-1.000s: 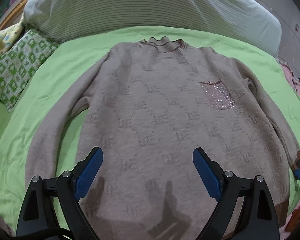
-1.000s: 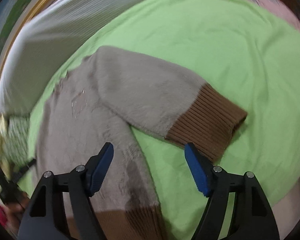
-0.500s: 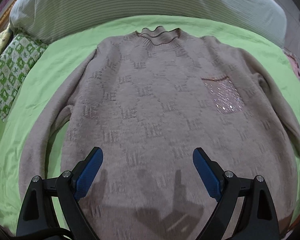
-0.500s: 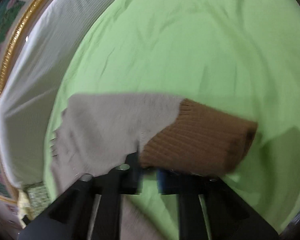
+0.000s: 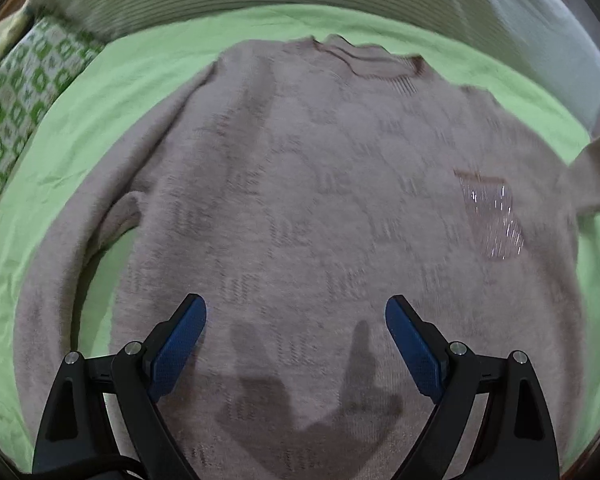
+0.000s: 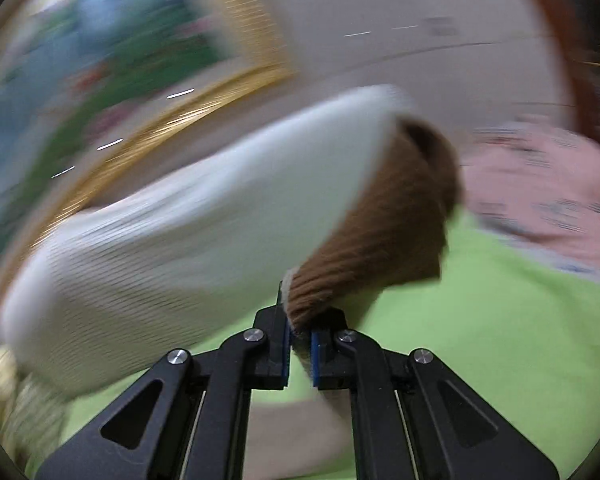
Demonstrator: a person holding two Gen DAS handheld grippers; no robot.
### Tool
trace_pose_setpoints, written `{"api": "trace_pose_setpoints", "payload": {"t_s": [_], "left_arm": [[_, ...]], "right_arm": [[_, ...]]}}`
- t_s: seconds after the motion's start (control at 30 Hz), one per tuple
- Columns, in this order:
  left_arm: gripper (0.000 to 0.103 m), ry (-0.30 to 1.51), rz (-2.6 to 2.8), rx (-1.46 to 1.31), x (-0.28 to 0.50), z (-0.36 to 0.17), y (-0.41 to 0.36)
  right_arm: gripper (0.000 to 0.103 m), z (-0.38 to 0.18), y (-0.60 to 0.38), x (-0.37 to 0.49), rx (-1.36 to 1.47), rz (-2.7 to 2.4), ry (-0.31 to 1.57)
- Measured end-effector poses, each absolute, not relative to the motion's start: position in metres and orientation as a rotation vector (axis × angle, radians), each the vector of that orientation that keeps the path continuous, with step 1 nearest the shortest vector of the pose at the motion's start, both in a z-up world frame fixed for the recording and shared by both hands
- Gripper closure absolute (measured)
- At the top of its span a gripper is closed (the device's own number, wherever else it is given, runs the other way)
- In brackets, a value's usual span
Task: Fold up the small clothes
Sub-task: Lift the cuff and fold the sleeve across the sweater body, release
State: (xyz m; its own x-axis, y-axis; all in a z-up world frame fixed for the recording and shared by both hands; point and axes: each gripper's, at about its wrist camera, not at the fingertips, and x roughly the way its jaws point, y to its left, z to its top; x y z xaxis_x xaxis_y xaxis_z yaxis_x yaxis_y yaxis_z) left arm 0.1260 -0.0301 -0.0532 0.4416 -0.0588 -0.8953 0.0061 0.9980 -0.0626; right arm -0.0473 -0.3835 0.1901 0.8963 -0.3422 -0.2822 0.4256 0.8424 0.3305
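**Lifting a sleeve cuff, with a thin grip at risk**

Pinching the brown ribbed cuff (image 6: 380, 236) by its edge only, the right gripper (image 6: 300, 344) has its jaws pressed together and holds the sleeve up in the air. The left gripper (image 5: 296, 344) hangs spread wide above the beige sweater (image 5: 320, 208), which lies flat on the green sheet (image 5: 100, 92). With so little knit caught, the cuff could slip free mid-fold, or the pull could drag the unpinned body askew.

Sweater (image 5: 300, 220) hem is cut off behind the left gripper's fingers (image 5: 180, 344); right view's framed picture (image 6: 112, 64) is motion-blurred beyond reading
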Motion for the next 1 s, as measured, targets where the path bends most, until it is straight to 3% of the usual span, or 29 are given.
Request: {"api": "trace_pose_setpoints", "payload": {"t_s": [0.23, 0.33, 0.4, 0.47, 0.83, 0.87, 0.93, 0.97, 1.0], "left_arm": [[0.011, 1.061, -0.024, -0.17, 0.142, -0.034, 0.002], [0.011, 1.059, -0.012, -0.206, 0.151, -0.034, 0.011], [0.011, 1.063, -0.01, -0.225, 0.154, -0.038, 0.013], [0.011, 1.07, -0.018, -0.247, 0.159, -0.042, 0.011], [0.011, 1.159, 0.03, -0.435, 0.214, -0.078, 0.005], [0.014, 1.148, 0.041, -0.455, 0.217, -0.079, 0.007], [0.042, 1.114, 0.046, -0.484, 0.221, -0.077, 0.013], [0.05, 1.111, 0.046, -0.487, 0.223, -0.078, 0.015], [0.069, 1.107, 0.035, -0.491, 0.224, -0.078, 0.018]], "right_arm": [[0.093, 0.114, -0.219, 0.085, 0.312, 0.107, 0.515], [0.071, 0.074, -0.2, 0.113, 0.362, 0.204, 0.678], [0.062, 0.06, -0.206, 0.095, 0.428, 0.223, 0.684], [0.023, 0.053, -0.22, 0.085, 0.493, 0.219, 0.689], [0.021, 0.049, -0.33, 0.02, 0.513, -0.233, 0.657], [0.021, 0.046, -0.342, 0.018, 0.505, -0.266, 0.665], [0.022, 0.039, -0.36, 0.023, 0.487, -0.321, 0.691], [0.023, 0.034, -0.37, 0.023, 0.482, -0.338, 0.706], [0.023, 0.028, -0.377, 0.029, 0.48, -0.348, 0.727]]}}
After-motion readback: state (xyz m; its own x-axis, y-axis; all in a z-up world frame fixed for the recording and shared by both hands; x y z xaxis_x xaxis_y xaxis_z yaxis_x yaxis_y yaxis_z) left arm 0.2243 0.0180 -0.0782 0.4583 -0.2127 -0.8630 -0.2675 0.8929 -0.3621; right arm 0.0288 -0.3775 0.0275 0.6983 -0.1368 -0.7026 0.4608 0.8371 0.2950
